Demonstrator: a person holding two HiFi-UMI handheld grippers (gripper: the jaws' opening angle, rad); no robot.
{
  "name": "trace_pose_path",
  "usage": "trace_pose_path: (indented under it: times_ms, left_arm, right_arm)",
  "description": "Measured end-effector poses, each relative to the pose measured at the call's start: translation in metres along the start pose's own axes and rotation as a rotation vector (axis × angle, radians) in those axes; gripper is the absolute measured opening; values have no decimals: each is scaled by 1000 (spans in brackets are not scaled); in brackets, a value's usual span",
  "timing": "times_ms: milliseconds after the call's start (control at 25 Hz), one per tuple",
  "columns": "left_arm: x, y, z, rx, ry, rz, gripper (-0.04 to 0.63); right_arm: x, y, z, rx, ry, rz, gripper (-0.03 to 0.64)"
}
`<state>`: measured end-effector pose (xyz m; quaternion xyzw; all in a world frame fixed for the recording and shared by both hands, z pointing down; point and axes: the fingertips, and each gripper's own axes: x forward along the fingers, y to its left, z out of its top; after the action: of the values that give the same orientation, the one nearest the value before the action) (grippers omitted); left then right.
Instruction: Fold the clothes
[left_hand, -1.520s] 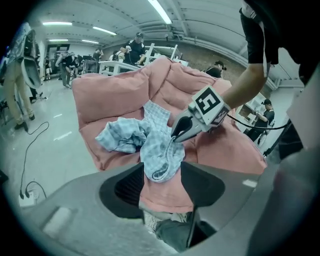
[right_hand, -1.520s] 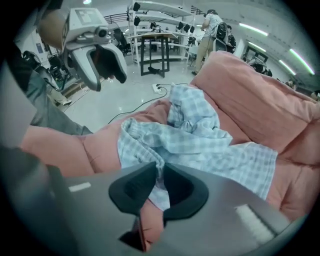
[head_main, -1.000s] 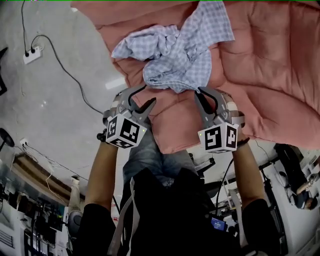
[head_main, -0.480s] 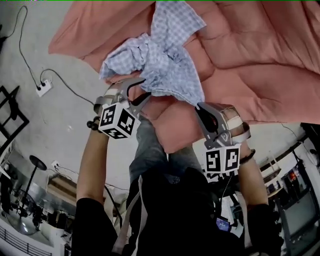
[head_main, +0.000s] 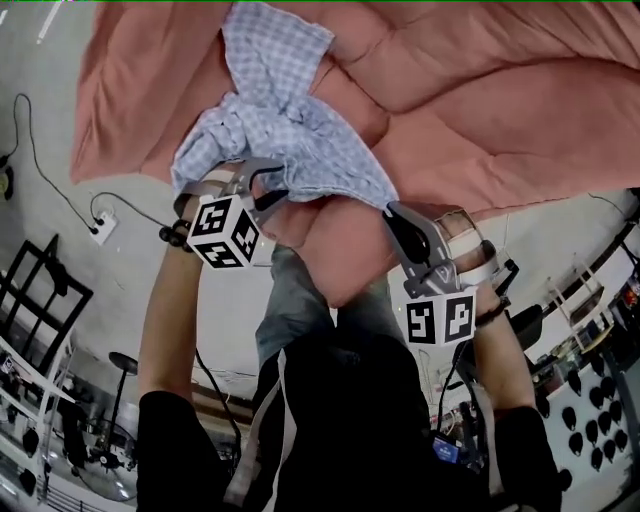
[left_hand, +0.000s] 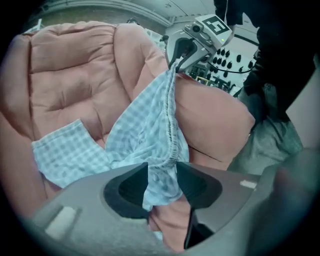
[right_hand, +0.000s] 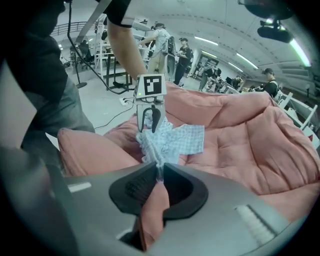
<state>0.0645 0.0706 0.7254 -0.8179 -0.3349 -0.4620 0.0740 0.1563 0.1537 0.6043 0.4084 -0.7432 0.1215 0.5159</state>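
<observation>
Inside right claw (head_main: 392, 210), checked garment (head_main: 290, 140)

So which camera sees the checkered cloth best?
The head view: nearly all of the checkered cloth shows there, crumpled on the pink quilt. The left gripper view shows its gathered edge close up, partly hidden. The right gripper view shows only a small bunch.

Grey left gripper (head_main: 283, 196), right gripper (head_main: 392, 212); black-white marker cubes (head_main: 222, 230); black short sleeves (head_main: 168, 440).
</observation>
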Motion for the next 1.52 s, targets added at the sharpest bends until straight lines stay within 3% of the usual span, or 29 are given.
trace_pose_path:
  times_ms: [120, 320, 600, 960, 1200, 1520]
  left_arm:
    - [-1, 1, -5, 82, 57, -78, 186]
    - [6, 22, -2, 167, 116, -102, 183]
    - [33, 15, -1, 364, 218, -254, 199]
    - [48, -4, -3, 472, 280, -348, 172]
    - [42, -6, -7, 460, 284, -312, 67]
    - [28, -5, -2, 356, 258, -269, 46]
  right_arm:
    - [1, 0, -3, 42, 5, -32, 52]
    - [-2, -2, -9, 98, 9, -74, 53]
    - [-1, 2, -13, 144, 19, -104, 54]
    - [-3, 3, -15, 192, 8, -123, 53]
    - [-1, 5, -18, 195, 9, -114, 52]
    - [5, 8, -35, 267, 16, -71, 48]
